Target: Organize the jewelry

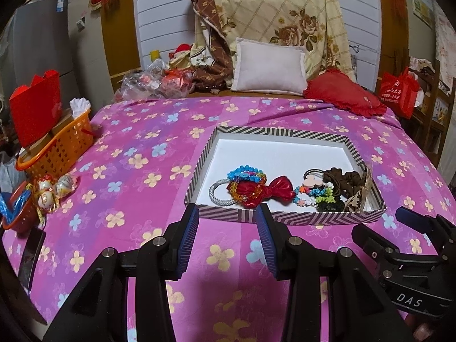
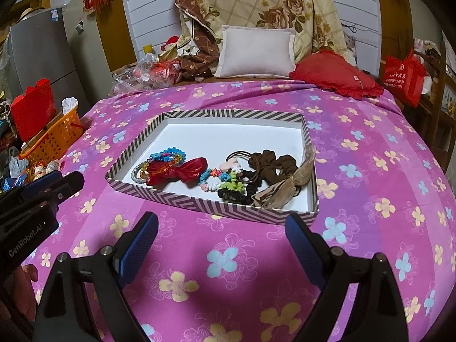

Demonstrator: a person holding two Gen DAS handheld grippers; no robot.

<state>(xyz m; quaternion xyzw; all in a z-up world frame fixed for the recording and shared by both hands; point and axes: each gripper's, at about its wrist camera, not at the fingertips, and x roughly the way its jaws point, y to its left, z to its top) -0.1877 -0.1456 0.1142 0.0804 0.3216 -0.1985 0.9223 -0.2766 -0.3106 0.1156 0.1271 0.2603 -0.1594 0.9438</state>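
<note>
A striped box lid (image 2: 211, 199) lies on the bed's pink flowered sheet (image 2: 356, 156), and every piece of jewelry in view already sits inside it, bunched along its near wall. Toward the lid's left end are a grey elastic ring (image 2: 136, 175), a stack of colourful bead bracelets (image 2: 168, 156) and a shiny red bow (image 2: 182, 172). In the middle lies a flower-bead bracelet (image 2: 219, 179), and toward the right end are brown scrunchies (image 2: 273, 165), black hair ties (image 2: 242, 191) and a tan ribbon bow (image 2: 285, 191).

The left tool (image 1: 226, 213) hovers just short of the lid's near wall, fingers spread with nothing between them. The right tool (image 2: 222, 228) also hangs in front of that wall, spread wide and empty.

No jewelry lies loose on the sheet around the lid, so gathering looks finished. What may remain is sorting: the pieces overlap in a tangle, and the lid's far half is bare.
</note>
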